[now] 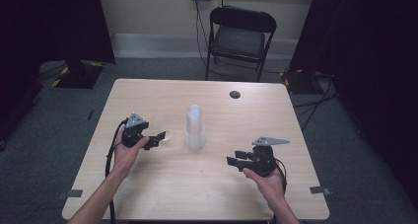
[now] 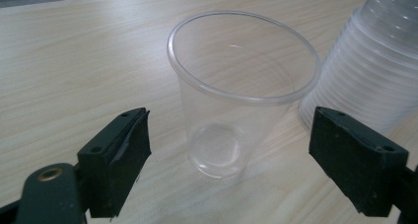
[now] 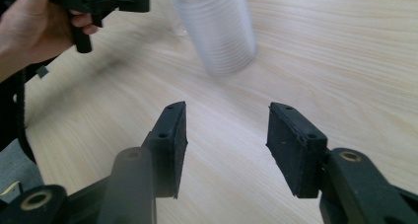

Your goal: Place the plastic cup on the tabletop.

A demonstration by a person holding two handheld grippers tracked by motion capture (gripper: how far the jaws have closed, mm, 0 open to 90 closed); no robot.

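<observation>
seen from the left gripper view, nearest the camera the left gripper [image 2: 229,155] is held with its jaws spread wide, and a single clear plastic cup [image 2: 241,91] stands upright on the table [image 2: 74,51] between them, with neither pad touching its wall; nothing is pinched. just beyond and to one side, the stack of clear cups [image 2: 374,61] stands mouth down, very close to the single cup, though whether the two touch cannot be told. in the high view the left gripper [image 1: 158,137] is seen just beside the stack [image 1: 194,128], while the right gripper [image 1: 236,161] is held near the table's front edge, well apart from the stack; in its own view the right gripper [image 3: 226,145] has its jaws spread too, with only bare wood between them and the stack [image 3: 217,26] farther off. the likeliest trouble is judged to lie in the thin, light cup: if the jaws were closed off-centre, it could be pushed along the wood or tipped rather than gripped, and if closed hard, its wall could be crushed and it could spring out. the far jaw could also be caught against the stack, which is tall and light and could be toppled. at the far edge a small dark round spot [image 1: 235,94] is seen on the table, well clear of the work
</observation>
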